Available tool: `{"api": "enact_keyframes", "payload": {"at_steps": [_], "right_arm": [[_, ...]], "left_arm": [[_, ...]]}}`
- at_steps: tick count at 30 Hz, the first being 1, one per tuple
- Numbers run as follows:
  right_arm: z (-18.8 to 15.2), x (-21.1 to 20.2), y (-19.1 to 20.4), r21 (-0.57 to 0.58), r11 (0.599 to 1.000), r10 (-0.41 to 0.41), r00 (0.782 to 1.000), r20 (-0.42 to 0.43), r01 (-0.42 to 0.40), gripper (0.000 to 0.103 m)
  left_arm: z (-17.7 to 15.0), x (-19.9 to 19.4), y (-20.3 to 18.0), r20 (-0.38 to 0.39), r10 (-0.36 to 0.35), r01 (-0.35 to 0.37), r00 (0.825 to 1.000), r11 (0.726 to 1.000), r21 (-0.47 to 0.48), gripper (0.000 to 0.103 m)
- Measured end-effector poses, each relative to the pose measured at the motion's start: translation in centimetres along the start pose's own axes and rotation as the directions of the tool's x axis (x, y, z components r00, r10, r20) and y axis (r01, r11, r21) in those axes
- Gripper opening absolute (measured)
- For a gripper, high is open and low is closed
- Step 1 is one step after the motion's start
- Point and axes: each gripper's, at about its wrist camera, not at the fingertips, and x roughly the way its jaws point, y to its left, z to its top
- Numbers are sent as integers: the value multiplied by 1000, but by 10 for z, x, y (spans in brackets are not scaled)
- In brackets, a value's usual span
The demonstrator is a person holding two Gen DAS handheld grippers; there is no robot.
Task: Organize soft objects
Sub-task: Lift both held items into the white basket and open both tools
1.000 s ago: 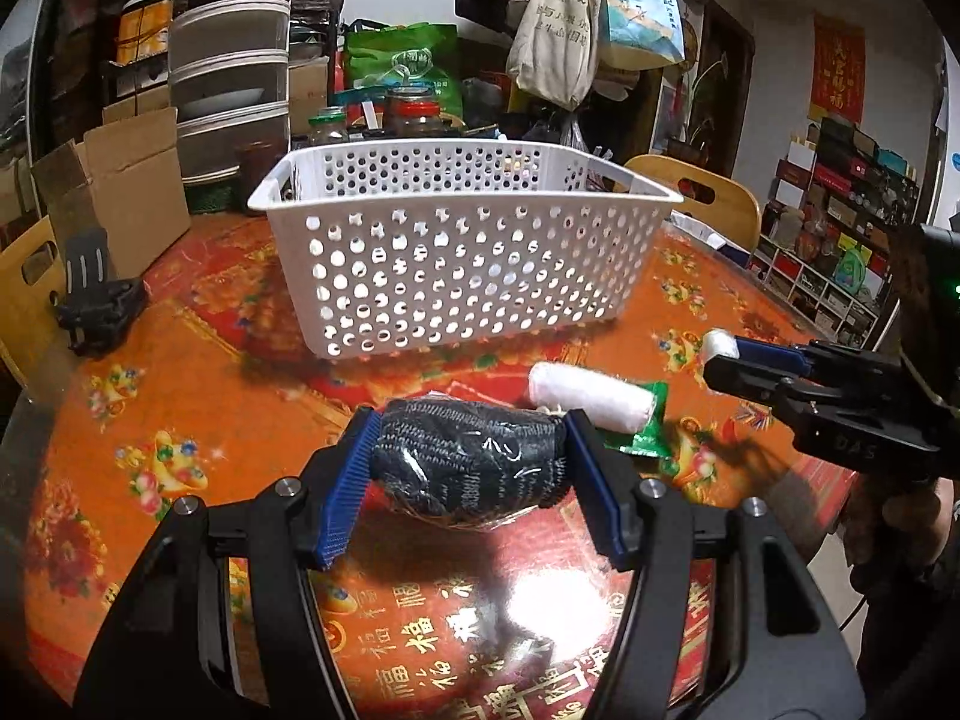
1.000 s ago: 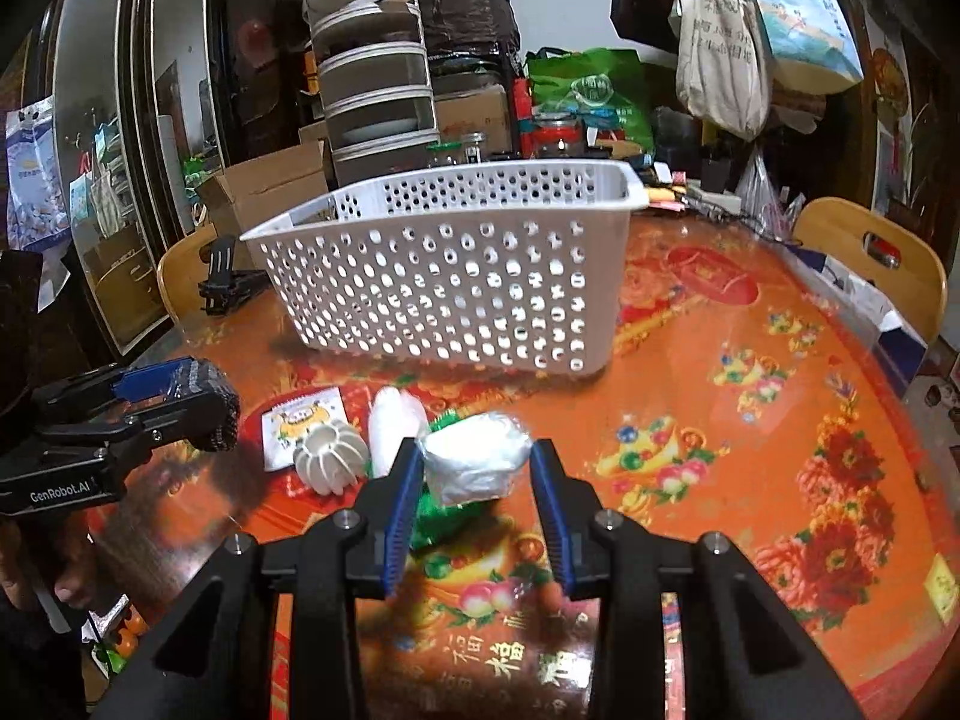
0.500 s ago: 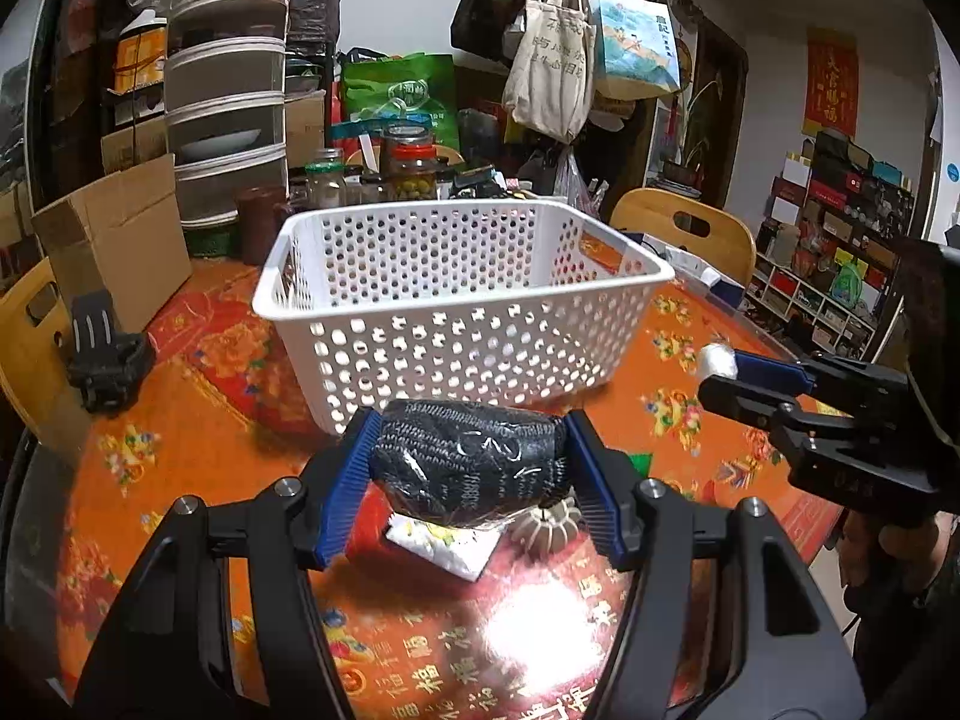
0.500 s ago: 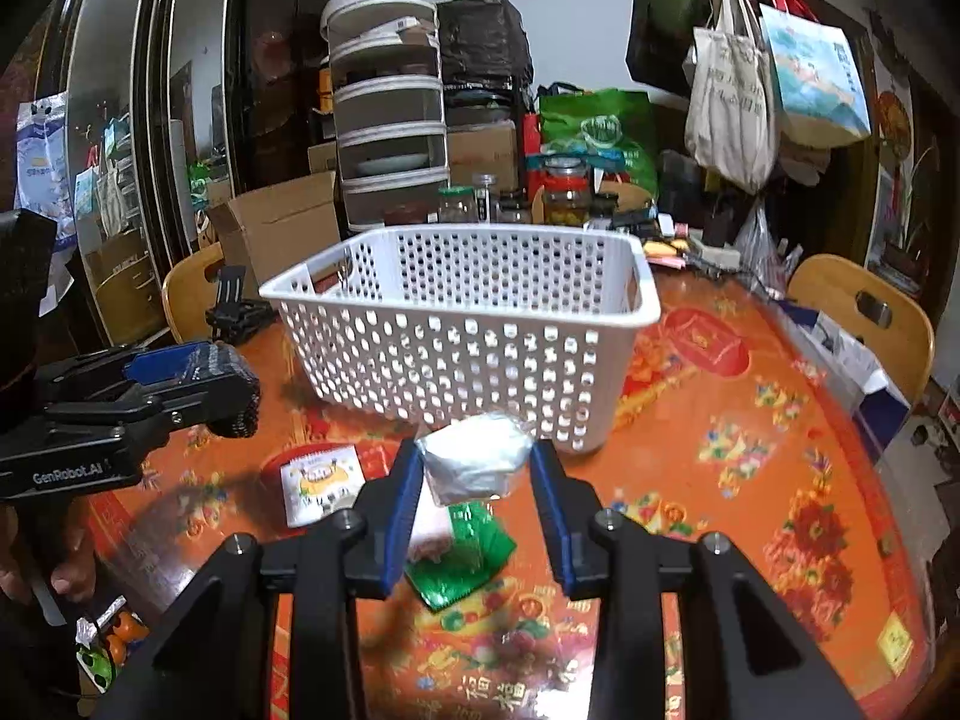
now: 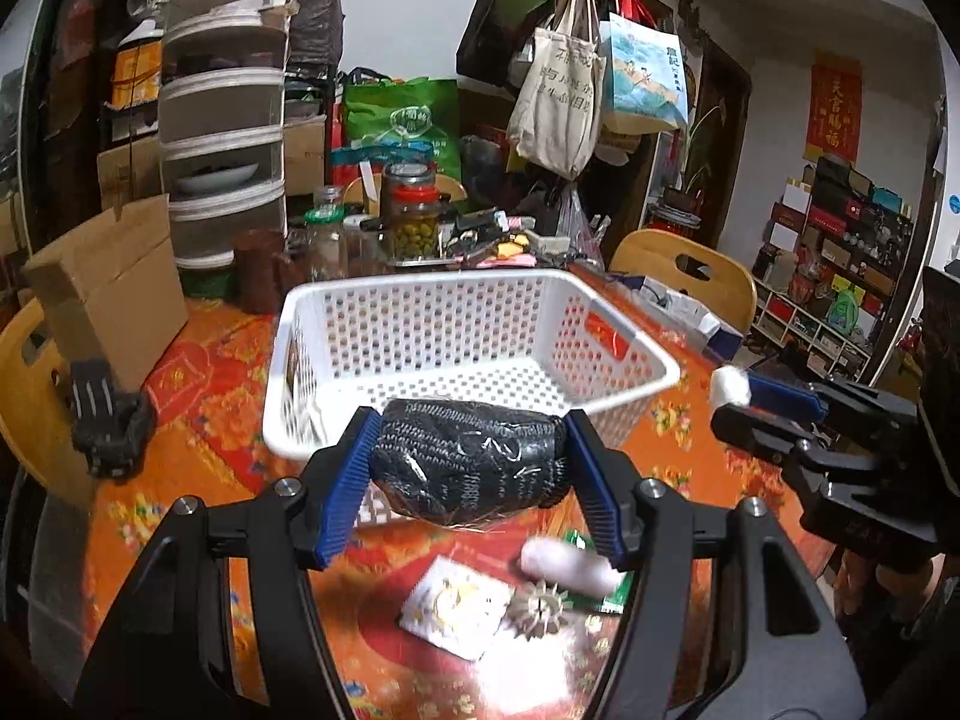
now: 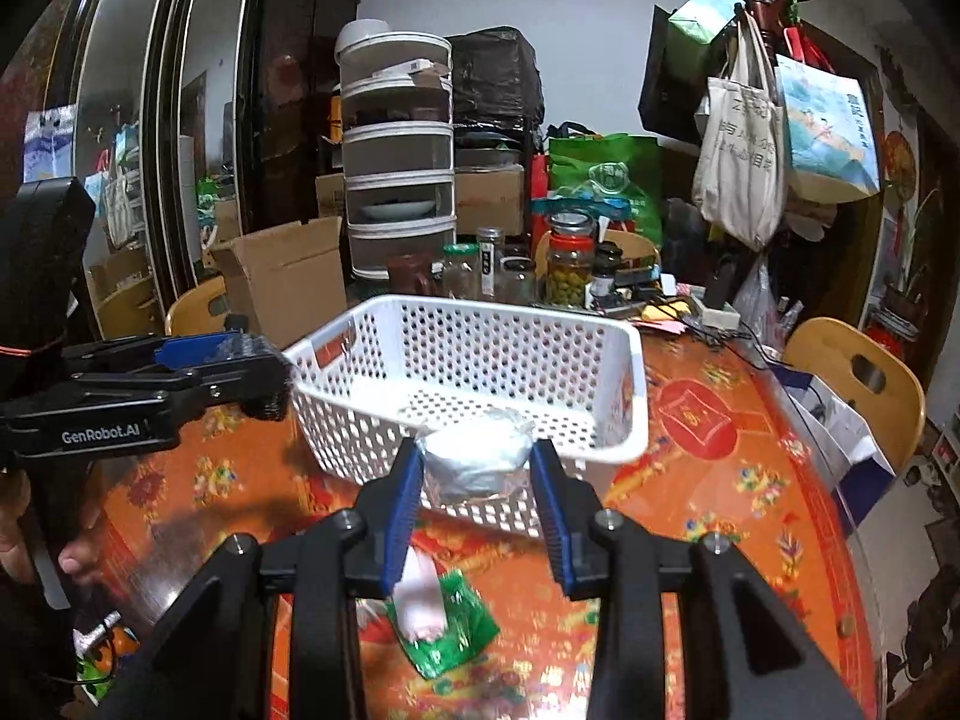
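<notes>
two bundles are in the air, one per hand, both just short of the basket. the left gripper is clenched on a dark roll, its long axis crosswise between the fingers, sitting over the basket's near rim. the right gripper grasps a white bundle, likewise at the near rim in its own view. the basket lies straight ahead of both and looks empty, so there is open room inside; the near wall is the edge to clear. the left seems slightly nearer. on the tabletop below lie a white roll, a green packet and a flat sachet.
</notes>
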Motion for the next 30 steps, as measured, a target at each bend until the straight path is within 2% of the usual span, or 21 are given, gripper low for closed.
{"api": "enact_keyframes", "payload": {"at_steps": [8, 12, 16, 23, 30], "right_arm": [[46, 24, -17, 34, 998, 60, 997, -50, -58, 36], [64, 46, -21, 38, 998, 60, 995, -86, -57, 36], [82, 80, -28, 59, 997, 59, 985, -163, -50, 36], [87, 147, -39, 64, 998, 18, 952, -305, 2, 36], [77, 199, -50, 86, 996, 4, 908, -419, 35, 36]], "left_arm": [[58, 28, 0, -37, 20, -20, 999, 1000, -5, 60], [78, 57, 5, -82, 41, -43, 996, 999, -20, 60], [95, 91, 18, -147, 56, -64, 988, 997, -52, 60], [104, 160, 39, -280, 85, -113, 956, 990, -85, 60], [84, 215, 49, -402, 99, -146, 910, 985, -88, 60]]}}
